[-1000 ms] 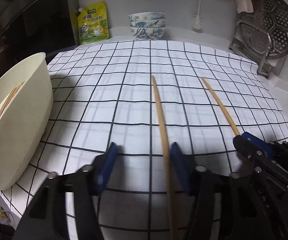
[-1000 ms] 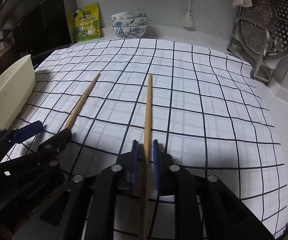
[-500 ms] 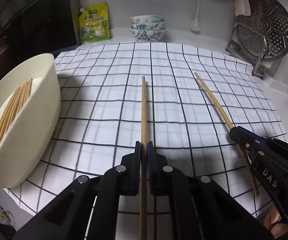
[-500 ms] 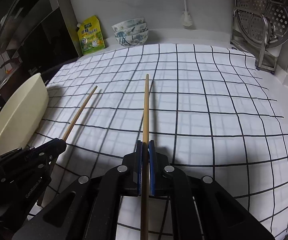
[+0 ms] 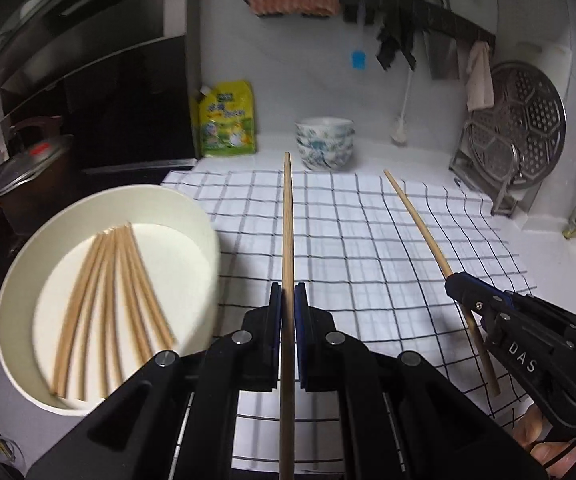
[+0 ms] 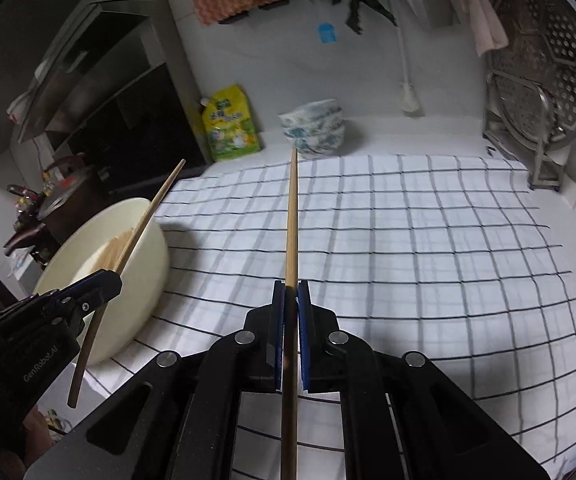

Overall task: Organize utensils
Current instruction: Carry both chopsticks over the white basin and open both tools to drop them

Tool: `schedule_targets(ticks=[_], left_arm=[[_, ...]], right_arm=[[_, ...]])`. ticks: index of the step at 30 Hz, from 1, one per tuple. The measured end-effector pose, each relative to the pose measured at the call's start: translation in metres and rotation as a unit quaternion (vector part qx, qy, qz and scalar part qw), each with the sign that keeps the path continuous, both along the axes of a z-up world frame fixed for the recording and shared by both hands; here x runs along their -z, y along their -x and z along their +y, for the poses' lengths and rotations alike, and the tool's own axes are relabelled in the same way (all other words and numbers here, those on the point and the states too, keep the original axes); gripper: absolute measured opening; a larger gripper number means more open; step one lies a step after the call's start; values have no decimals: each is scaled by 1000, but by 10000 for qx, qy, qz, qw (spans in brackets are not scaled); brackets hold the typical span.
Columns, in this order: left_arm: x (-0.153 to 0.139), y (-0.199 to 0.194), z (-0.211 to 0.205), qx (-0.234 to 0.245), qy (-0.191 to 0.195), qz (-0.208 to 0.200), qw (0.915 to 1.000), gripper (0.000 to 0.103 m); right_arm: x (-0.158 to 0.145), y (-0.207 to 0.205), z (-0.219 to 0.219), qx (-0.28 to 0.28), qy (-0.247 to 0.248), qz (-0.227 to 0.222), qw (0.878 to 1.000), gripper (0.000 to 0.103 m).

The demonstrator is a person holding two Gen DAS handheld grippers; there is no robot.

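Observation:
My left gripper (image 5: 287, 300) is shut on a wooden chopstick (image 5: 287, 224), held in the air above the checked cloth (image 5: 368, 248). My right gripper (image 6: 291, 296) is shut on a second chopstick (image 6: 292, 216), also lifted. Each gripper shows in the other's view: the right one (image 5: 454, 280) at the right with its chopstick (image 5: 416, 220), the left one (image 6: 111, 276) at the left with its chopstick (image 6: 147, 216) over the bowl. A cream bowl (image 5: 15, 280) at the left holds several chopsticks (image 5: 107, 292). The bowl also shows in the right wrist view (image 6: 143, 276).
Stacked patterned bowls (image 5: 324, 142) and a yellow-green pouch (image 5: 227, 124) stand at the back wall. A metal steamer rack (image 5: 516, 128) leans at the back right. A pot with a lid (image 5: 19, 168) sits on the stove at the left.
Both grippers have risen from the cloth with their chopsticks. The left gripper, open a second ago, closed on its chopstick and now hangs nearer the bowl.

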State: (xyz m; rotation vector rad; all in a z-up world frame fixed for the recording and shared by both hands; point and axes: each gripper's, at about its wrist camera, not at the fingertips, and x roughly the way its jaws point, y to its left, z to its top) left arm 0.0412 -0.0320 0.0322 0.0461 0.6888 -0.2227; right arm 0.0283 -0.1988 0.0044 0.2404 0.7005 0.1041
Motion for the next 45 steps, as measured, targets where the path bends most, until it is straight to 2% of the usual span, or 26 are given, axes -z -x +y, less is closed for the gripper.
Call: schedule_targets(ticks=[4, 9, 17, 23, 31, 38, 43, 45], left_arm=[[-22, 1, 40, -218, 149, -230, 9994, 7], [-35, -2, 86, -584, 139, -454, 9972, 7], [-37, -9, 158, -1102, 86, -477, 9927, 7], [-24, -23, 197, -1474, 52, -296, 9886, 7], [0, -51, 211, -1421, 0, 29, 9898, 7], [19, -62, 208, -1366, 10, 310, 9901, 7], [25, -65, 210, -1407, 48, 440, 9891, 8], [25, -64, 210, -1438, 22, 443, 9886, 11]], right_arm=[[-18, -10, 38, -273, 52, -161, 9995, 6], [-35, -27, 89, -696, 104, -312, 9970, 6], [-46, -56, 160, -1290, 125, -372, 9909, 6], [-43, -76, 211, -1699, 161, -265, 9850, 6], [-18, -107, 256, -2001, 320, 188, 9791, 6], [6, -117, 256, -1926, 361, 589, 9788, 6], [13, -118, 251, -1841, 420, 676, 9797, 7], [13, -117, 250, -1839, 423, 669, 9798, 8]])
